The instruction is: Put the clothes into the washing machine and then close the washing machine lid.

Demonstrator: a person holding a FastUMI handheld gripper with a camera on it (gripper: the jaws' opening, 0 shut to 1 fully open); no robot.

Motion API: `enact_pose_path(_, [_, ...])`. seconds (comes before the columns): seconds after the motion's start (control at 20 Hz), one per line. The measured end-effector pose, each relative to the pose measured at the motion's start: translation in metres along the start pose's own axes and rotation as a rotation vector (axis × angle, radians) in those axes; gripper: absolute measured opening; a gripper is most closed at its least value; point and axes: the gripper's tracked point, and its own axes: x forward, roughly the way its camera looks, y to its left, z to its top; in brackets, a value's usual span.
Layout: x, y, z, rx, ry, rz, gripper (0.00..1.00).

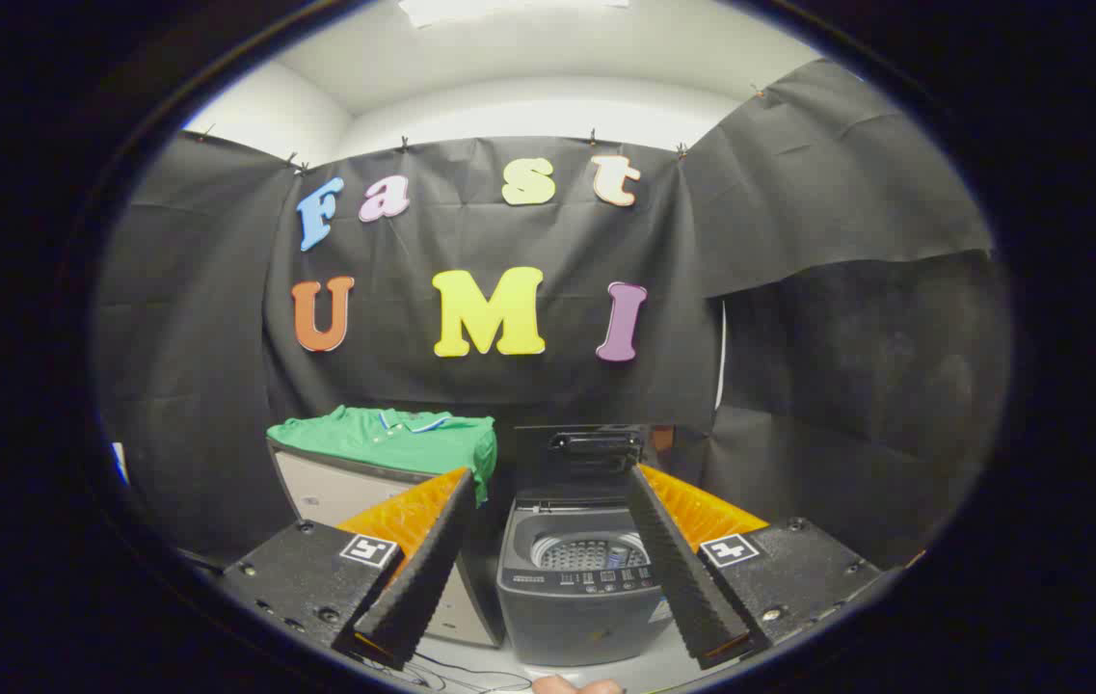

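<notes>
Tongs (548, 472) spread, washing machine (586, 578) between, shirt (393, 439) beyond.

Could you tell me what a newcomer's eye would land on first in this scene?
Probably the green shirt, spread flat on a pale cabinet beyond the gripper's open fingers. Beside it, between the fingers, stands a small dark washing machine, its lid raised and its drum exposed.

the claw's fingers (663, 540) cover both sides of the washing machine (576, 588), and its panel buttons are too small to tell.
</notes>
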Motion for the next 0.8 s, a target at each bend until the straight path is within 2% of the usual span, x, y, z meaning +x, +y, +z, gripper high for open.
enact_pose_path(0.5, [0.0,-0.012,-0.032,0.0,0.047,-0.001,0.99])
enact_pose_path(0.8, [-0.012,-0.011,-0.029,0.0,0.041,-0.017,0.99])
